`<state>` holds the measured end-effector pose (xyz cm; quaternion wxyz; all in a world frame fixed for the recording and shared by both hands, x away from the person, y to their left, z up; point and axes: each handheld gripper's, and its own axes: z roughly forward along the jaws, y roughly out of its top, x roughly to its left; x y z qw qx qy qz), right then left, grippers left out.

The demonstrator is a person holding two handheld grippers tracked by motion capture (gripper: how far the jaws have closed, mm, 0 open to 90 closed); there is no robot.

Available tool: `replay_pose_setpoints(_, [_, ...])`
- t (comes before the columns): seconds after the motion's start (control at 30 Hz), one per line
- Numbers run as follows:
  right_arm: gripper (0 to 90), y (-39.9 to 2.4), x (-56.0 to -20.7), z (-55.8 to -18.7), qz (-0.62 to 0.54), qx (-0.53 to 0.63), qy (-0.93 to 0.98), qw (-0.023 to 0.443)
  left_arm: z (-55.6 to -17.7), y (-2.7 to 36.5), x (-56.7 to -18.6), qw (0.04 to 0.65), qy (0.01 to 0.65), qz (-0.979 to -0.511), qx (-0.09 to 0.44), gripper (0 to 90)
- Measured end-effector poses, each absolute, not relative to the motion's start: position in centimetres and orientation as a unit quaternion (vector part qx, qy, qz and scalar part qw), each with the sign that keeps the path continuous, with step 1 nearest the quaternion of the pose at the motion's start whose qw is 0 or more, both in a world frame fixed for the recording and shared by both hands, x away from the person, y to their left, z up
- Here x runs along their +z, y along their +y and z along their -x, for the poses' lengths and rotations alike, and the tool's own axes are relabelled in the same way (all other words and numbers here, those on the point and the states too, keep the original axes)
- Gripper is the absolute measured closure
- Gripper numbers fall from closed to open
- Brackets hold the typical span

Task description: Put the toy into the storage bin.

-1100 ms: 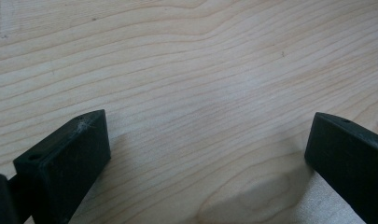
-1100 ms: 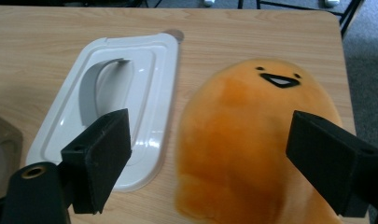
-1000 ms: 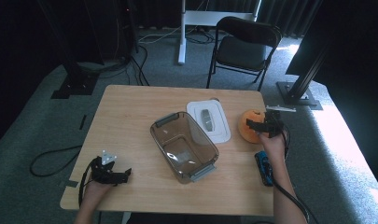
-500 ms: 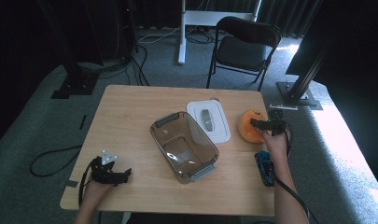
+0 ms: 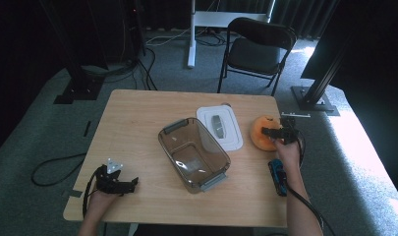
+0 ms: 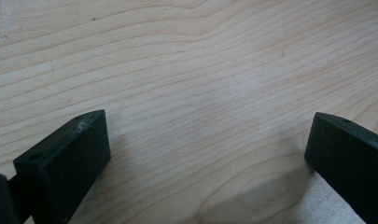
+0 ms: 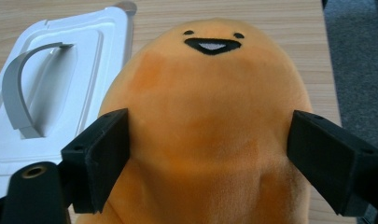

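Right gripper (image 7: 207, 154) now straddling plush (image 7: 210, 126), bin (image 5: 194, 153) empty

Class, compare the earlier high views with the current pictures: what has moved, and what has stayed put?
The right gripper has edged slightly down over the orange plush toy, its open jaws now on either side of it, not yet closed. The left gripper, clear container, white lid and blue object stayed put.

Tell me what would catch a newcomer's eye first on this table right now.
The orange plush toy with a smiling face, near the table's right edge, with the right gripper straddling it, jaws spread on either side. Next, the clear plastic container at the table's middle, its white lid lying beside it. The left gripper rests open at the near left corner.
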<state>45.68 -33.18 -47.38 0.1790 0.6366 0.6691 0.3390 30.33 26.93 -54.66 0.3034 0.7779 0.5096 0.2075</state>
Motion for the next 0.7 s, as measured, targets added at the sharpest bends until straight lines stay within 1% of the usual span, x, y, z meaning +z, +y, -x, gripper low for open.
replay_pose_setpoints(0.07, [14.4, -33.0, -47.6, -45.6, -0.63, 0.341, 0.674, 0.179, -30.3, 26.9, -54.7, 0.303, 0.51, -0.778, 0.208, 0.5])
replay_pose_setpoints(0.13, [16.2, -32.8, -48.0, -45.3, -0.615, 0.339, 0.685, 0.193, -30.3, 26.9, -54.7, 0.303, 0.51, -0.778, 0.207, 0.5])
replay_pose_setpoints(0.3, [17.5, -32.8, -48.3, -45.0, -0.611, 0.342, 0.687, 0.196, -30.3, 26.9, -54.7, 0.304, 0.51, -0.778, 0.208, 0.5])
replay_pose_setpoints(0.4, [22.2, -32.7, -48.9, -44.6, -0.611, 0.344, 0.685, 0.2, -30.3, 26.9, -54.7, 0.303, 0.51, -0.778, 0.208, 0.5])
replay_pose_setpoints(0.5, [23.1, -32.7, -49.1, -44.6, -0.612, 0.345, 0.683, 0.198, -30.3, 26.9, -54.7, 0.304, 0.51, -0.778, 0.208, 0.5])
replay_pose_setpoints(0.7, [33.7, -32.2, -49.6, -44.4, -0.603, 0.333, 0.697, 0.2, -30.3, 26.9, -54.7, 0.303, 0.51, -0.778, 0.208, 0.5])
